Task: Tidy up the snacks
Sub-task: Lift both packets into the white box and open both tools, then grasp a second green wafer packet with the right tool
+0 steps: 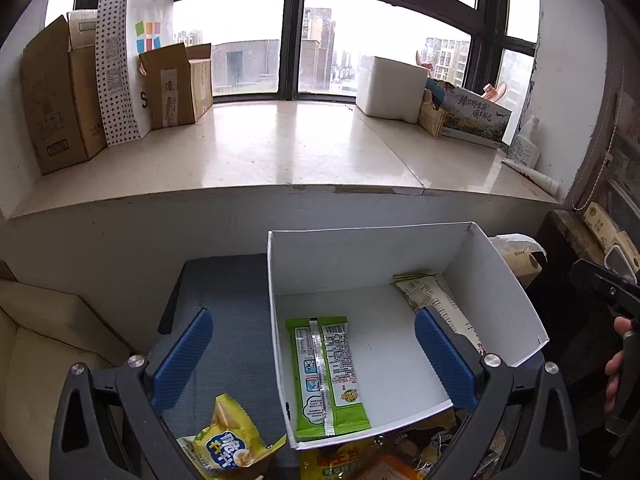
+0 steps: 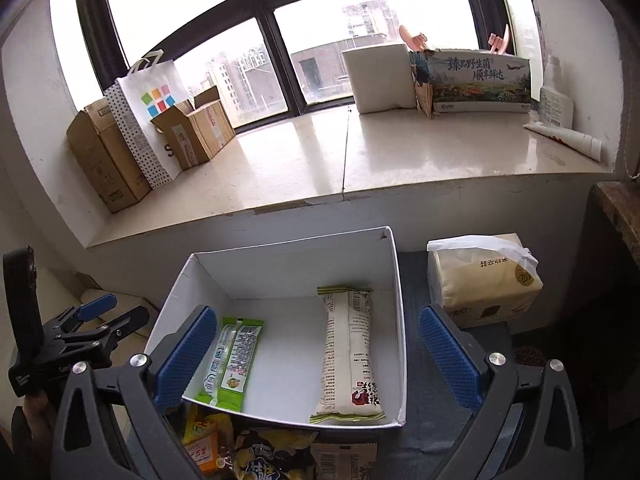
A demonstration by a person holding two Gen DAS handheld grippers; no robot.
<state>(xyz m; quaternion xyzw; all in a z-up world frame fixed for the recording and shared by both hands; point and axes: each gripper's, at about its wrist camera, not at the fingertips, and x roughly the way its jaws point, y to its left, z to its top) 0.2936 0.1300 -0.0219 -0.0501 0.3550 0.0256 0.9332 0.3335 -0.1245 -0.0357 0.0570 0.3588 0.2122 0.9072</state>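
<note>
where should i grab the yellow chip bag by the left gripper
Grip the yellow bag across its crimped top edge, coming down from above with the left gripper. The bag lies puffy on the grey mat outside the white box, its top seam pointing up toward the open fingers. The flat seam likely pinches more surely than the inflated middle.

The box (image 2: 394,320) is white, holding a green packet (image 2: 232,356) and a cream packet (image 2: 348,356) with black print, beside a yellow bag (image 1: 224,444) on grey-blue cloth (image 1: 228,292), while the fingers' pads (image 1: 182,356) are blue.
</note>
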